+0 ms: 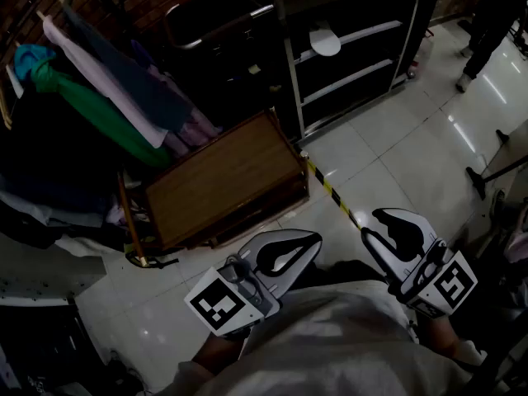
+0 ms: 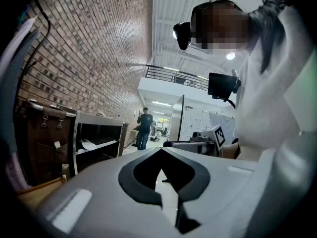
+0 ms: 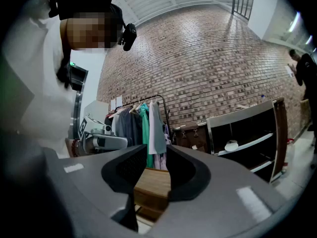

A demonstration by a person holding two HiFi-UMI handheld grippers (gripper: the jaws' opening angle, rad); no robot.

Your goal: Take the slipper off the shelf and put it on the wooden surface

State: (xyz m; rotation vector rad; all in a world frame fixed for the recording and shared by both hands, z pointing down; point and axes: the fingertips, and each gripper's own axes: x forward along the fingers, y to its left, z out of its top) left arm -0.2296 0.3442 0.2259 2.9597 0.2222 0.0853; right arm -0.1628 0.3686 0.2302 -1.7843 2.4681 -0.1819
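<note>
A white slipper [image 1: 324, 41] lies on the upper board of a dark metal shelf [image 1: 369, 71] at the far side of the floor; it also shows in the left gripper view [image 2: 89, 144] and the right gripper view [image 3: 231, 145]. The wooden surface [image 1: 219, 180], a low brown crate top, stands between me and the shelf, and I see it through my right jaws [image 3: 153, 180]. Both grippers hang low near my body, well short of the shelf. My left gripper [image 1: 316, 239] [image 2: 161, 150] is shut with nothing in it. My right gripper [image 1: 369, 225] [image 3: 157, 150] is open and holds nothing.
A clothes rack with hanging garments [image 1: 99, 97] crowds the left side beside the crate. A dark trunk [image 1: 214, 31] stands left of the shelf. Yellow-black tape [image 1: 330, 190] runs across the white tiled floor. A person [image 1: 495, 15] stands at the far right, near a stand's legs [image 1: 487, 176].
</note>
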